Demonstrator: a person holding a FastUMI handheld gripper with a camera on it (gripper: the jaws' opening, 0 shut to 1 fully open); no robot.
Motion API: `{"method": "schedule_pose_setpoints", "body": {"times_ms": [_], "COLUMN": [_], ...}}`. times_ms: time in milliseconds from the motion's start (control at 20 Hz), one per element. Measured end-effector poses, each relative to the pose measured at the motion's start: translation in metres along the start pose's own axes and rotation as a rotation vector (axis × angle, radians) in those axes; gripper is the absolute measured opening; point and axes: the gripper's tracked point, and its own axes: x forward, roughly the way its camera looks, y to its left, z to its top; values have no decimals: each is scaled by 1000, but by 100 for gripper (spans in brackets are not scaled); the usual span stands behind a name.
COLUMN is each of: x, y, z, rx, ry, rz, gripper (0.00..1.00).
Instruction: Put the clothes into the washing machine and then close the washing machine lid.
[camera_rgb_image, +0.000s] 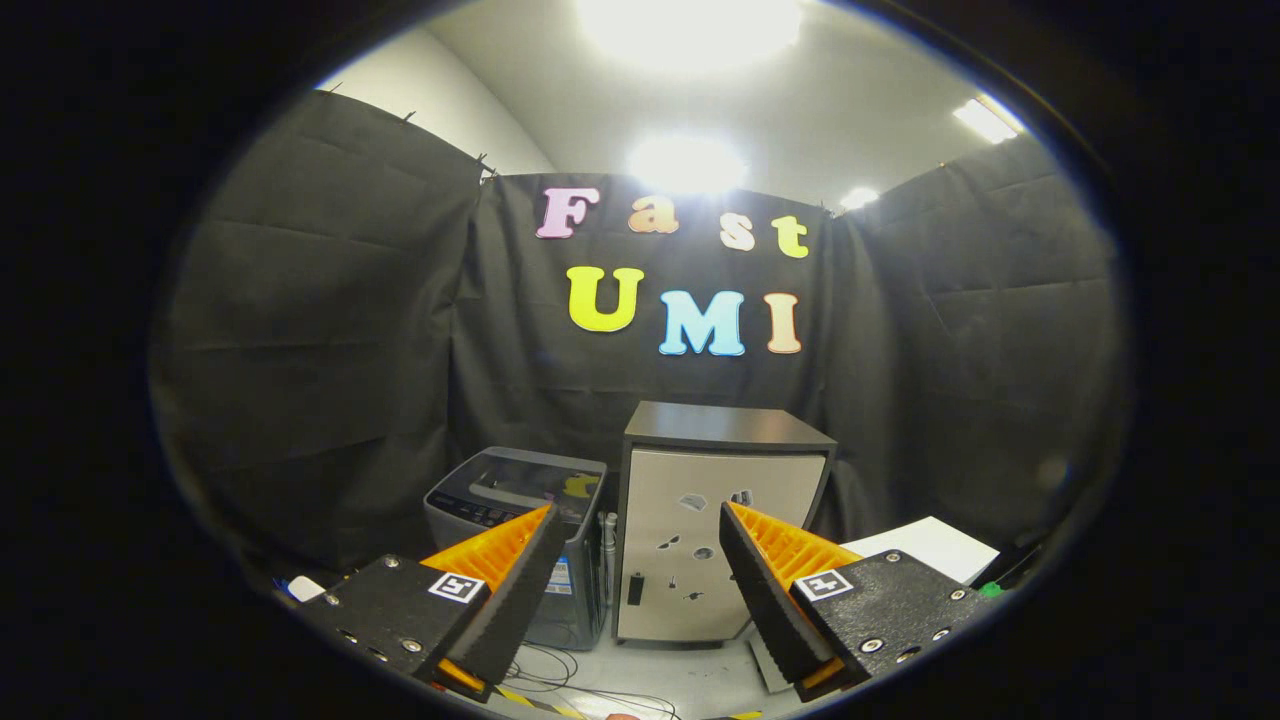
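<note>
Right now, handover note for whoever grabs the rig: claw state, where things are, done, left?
Claw: open, nothing between its fingers, held well back from the machines.
Washing machine: on the floor beyond the left finger, against the black cloth wall. Its lid looks down; something yellow shows on top, too small to identify.
Cabinet: right beside the washer, straight ahead between the fingers, door shut.
White sheet: beyond the right finger.
Cables: on the floor in front of the washer.
Done: nothing evident.
Left: find the clothes, load them, close the lid.
</note>
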Motion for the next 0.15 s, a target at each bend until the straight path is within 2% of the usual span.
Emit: {"method": "schedule_pose_setpoints", "body": {"times_ms": [150], "x": [1], "y": [6], "z": [1], "rx": [-3], "ry": [-3], "rz": [4], "gripper": [97]}}
